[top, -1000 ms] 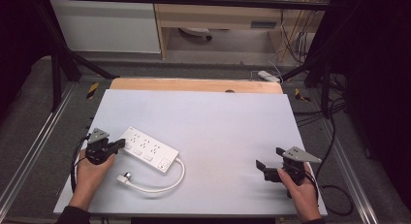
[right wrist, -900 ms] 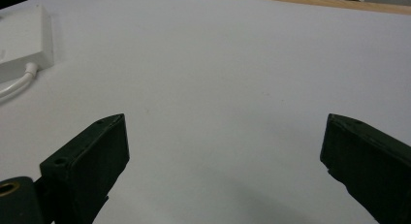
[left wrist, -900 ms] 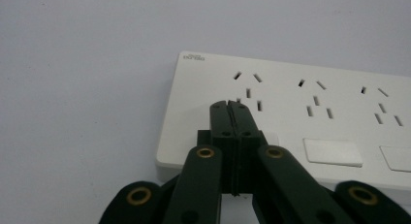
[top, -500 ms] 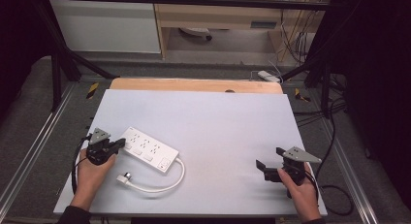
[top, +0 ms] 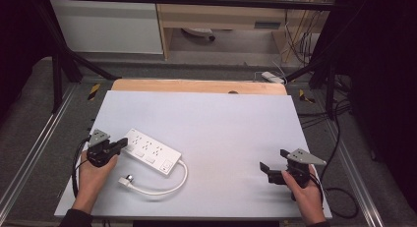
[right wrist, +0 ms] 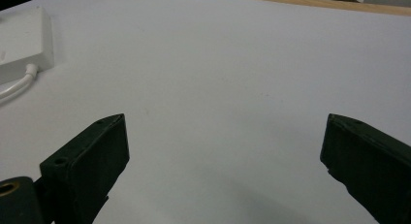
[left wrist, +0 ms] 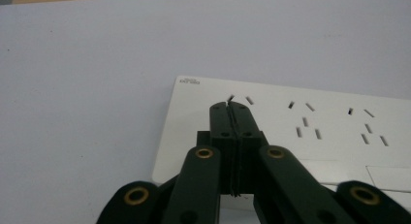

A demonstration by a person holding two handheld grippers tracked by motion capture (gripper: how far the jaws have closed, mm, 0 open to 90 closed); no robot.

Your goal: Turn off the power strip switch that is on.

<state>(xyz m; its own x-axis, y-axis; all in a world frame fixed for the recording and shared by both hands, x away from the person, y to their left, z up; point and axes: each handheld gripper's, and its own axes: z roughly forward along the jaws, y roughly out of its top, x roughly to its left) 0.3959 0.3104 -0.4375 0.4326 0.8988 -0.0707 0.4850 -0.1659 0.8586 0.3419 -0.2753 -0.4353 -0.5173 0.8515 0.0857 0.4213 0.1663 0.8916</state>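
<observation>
White plastic forms the power strip, a long flat bar lying slantwise on the left part of the pale table, with rows of paired slots along its top and a small grey brand mark at one corner. Its white cord loops round to a plug near the front edge. The left gripper rests its tips over the strip's near end, jaws pressed together on nothing. The right gripper, well apart at the table's right, is spread wide over bare surface.
</observation>
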